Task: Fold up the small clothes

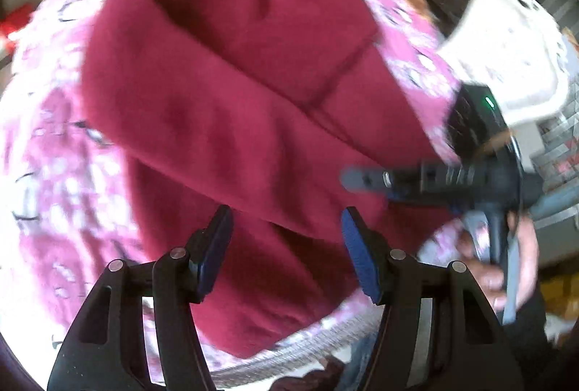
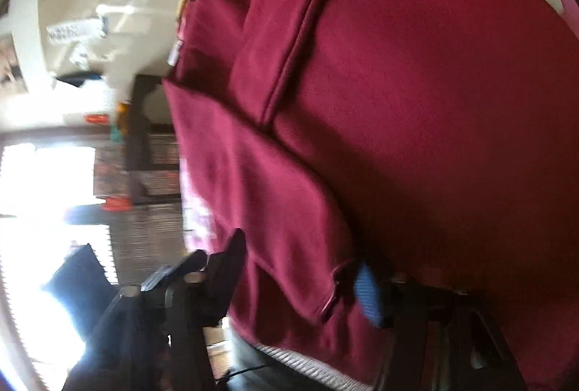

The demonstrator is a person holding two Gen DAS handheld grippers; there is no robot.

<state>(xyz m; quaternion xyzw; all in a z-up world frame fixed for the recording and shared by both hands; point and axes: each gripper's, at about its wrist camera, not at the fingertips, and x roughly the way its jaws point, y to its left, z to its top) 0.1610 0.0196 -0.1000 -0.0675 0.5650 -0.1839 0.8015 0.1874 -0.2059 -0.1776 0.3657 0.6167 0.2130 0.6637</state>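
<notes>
Left hand-held gripper (image 1: 286, 246): jaws wide apart, holding nothing; we hover just over the near part of the maroon garment (image 1: 235, 94).
Right hand-held gripper (image 2: 300, 268): jaws look apart around a hemmed edge, pads either side; too blurry for us to tell if they touch.
Garment: partly folded on the pink patterned sheet (image 1: 54, 145).
Risk: closing on one layer could drag the fold open.
</notes>
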